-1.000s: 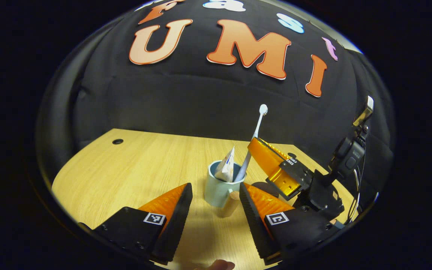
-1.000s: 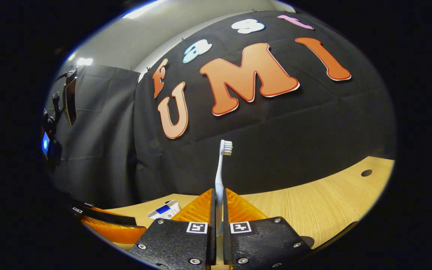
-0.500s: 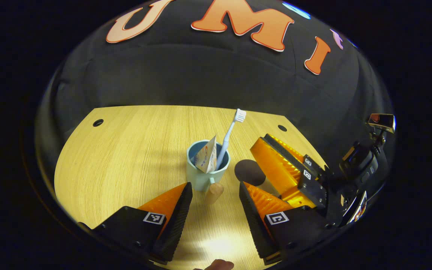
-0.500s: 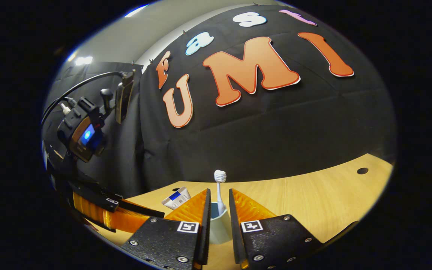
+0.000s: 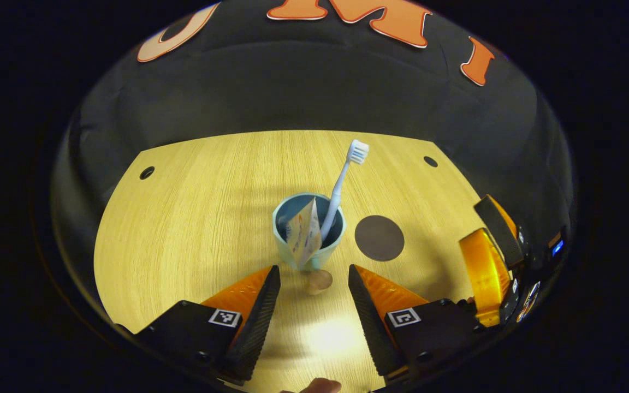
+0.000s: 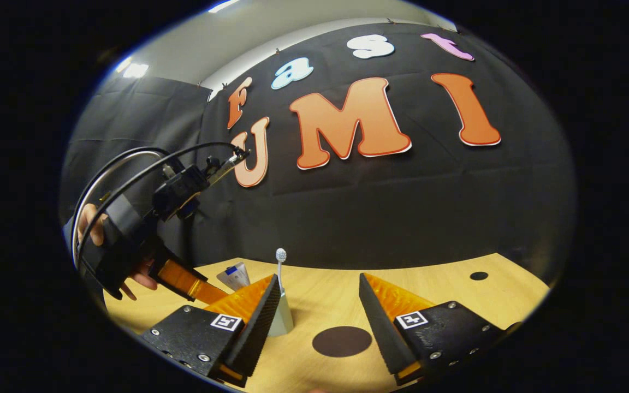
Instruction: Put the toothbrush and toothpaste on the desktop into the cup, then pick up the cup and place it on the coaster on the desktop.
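Pale blue cup [image 5: 307, 240] holds upright toothbrush [image 5: 342, 183] and toothpaste [image 5: 303, 232], beside dark round coaster [image 5: 379, 238].

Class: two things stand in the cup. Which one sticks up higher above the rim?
The toothbrush. Its bristled head rises well above the cup rim, leaning right, while the toothpaste tube ends close to the rim.
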`<state>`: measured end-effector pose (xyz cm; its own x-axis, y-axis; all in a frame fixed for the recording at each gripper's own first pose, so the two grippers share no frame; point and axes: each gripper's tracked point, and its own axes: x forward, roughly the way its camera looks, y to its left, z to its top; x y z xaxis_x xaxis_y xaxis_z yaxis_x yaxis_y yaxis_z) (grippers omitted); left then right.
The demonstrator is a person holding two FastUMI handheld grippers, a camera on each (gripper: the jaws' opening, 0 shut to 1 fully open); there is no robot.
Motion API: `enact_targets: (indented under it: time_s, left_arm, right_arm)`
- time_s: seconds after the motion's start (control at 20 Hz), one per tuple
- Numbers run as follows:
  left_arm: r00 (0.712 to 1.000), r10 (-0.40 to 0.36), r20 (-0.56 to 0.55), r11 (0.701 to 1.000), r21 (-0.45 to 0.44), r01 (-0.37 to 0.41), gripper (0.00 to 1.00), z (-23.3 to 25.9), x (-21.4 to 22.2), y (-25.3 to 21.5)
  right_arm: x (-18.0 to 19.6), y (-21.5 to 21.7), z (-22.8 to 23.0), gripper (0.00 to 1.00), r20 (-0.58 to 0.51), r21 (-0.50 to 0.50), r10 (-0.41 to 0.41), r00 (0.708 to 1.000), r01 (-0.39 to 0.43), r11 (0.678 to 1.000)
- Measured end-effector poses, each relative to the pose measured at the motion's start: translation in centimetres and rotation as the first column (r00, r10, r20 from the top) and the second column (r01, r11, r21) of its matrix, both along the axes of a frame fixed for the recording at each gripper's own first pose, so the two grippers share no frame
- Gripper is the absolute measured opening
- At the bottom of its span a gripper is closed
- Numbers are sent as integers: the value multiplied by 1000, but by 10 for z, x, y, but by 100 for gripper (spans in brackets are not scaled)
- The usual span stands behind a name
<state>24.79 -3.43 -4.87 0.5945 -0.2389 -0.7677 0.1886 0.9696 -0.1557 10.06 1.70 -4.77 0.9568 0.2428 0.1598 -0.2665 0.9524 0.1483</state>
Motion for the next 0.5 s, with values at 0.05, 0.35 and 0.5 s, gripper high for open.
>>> enact_targets:
  time_s: [0.05,0.35,0.5]
  left_arm:
    - [1000,2,-26,1000,6,-1,83,-5,0,-1]
    - [990,18,-141,999,46,-12,83,-29,13,-8]
    - [983,12,-185,998,70,1,83,-33,18,-13]
  right_arm:
    - [-5,-6,1,90,1,0,-7,1000,7,1000]
    - [-35,-29,15,95,38,-41,-26,999,28,999]
    - [-47,-39,21,96,54,-29,-32,998,33,999]
